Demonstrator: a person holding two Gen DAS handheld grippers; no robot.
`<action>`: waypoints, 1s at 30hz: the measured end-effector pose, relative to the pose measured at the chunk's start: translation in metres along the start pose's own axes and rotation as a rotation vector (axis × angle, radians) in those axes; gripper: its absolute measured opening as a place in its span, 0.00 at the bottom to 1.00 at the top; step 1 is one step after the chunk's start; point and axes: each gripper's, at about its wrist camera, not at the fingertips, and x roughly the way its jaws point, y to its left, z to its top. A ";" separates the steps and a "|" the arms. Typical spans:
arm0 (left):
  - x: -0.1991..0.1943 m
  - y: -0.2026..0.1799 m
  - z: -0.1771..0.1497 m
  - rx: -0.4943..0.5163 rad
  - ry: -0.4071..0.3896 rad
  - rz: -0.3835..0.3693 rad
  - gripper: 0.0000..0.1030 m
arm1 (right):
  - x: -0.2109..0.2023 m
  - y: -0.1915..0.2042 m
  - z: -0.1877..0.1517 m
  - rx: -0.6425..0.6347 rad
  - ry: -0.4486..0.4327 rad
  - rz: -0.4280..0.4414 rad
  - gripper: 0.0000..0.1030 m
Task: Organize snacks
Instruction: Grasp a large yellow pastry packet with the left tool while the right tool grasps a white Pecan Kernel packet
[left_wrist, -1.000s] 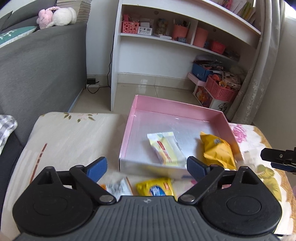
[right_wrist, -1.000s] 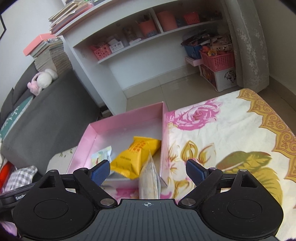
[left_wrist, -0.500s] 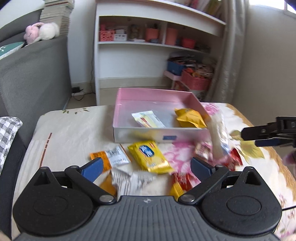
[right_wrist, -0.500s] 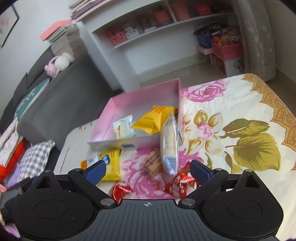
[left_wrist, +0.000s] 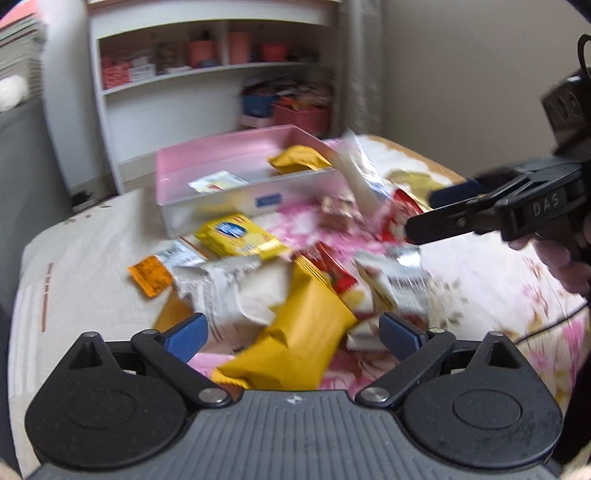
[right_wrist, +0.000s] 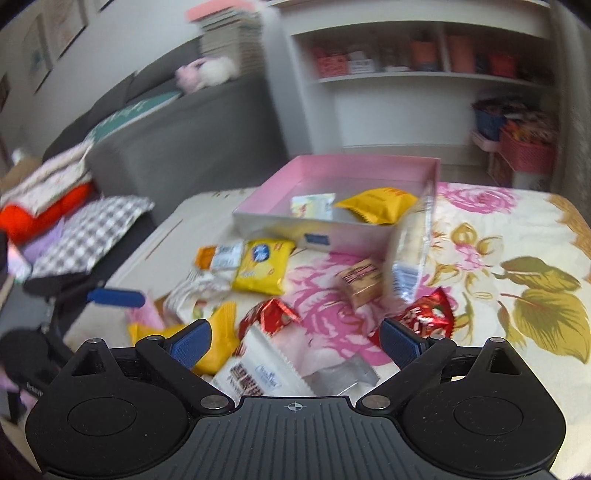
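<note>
Both grippers have drawn back from the pink box since a second ago, so a heap of snacks now fills the foreground where only the box showed before. Left gripper has its blue-padded fingers spread wide, its jaws just having closed a little, pressing on nothing; a crinkled mustard-yellow pouch lies on the cloth below the gap. Right gripper is likewise spread, pinching nothing, above a white serrated-edge packet with dark print.

Around these lie glossy film wrappers in a loose pile on the flowered cloth: a red foil pack, a second red one just by the right finger, a small brown-and-cream block, a flat bright-yellow packet with a blue oval label, and an orange-and-white sachet beside it. A long clear bag of pale pieces leans tilted against the box's near corner.

Farther off, the box, a shallow rectangular tray with pink walls and a silvery floor, holds a puffy yellow pouch and a pale packet. Behind stand a grey sofa and white shelves; both views are blurred.
</note>
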 end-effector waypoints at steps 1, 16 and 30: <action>-0.001 0.000 -0.004 0.011 0.011 -0.013 0.90 | 0.001 0.004 -0.002 -0.029 0.004 0.008 0.96; 0.011 0.000 -0.011 0.076 0.091 -0.027 0.65 | 0.029 0.050 -0.039 -0.410 0.112 0.046 0.96; 0.022 0.001 -0.009 0.014 0.125 -0.027 0.52 | 0.047 0.054 -0.044 -0.513 0.114 -0.022 0.94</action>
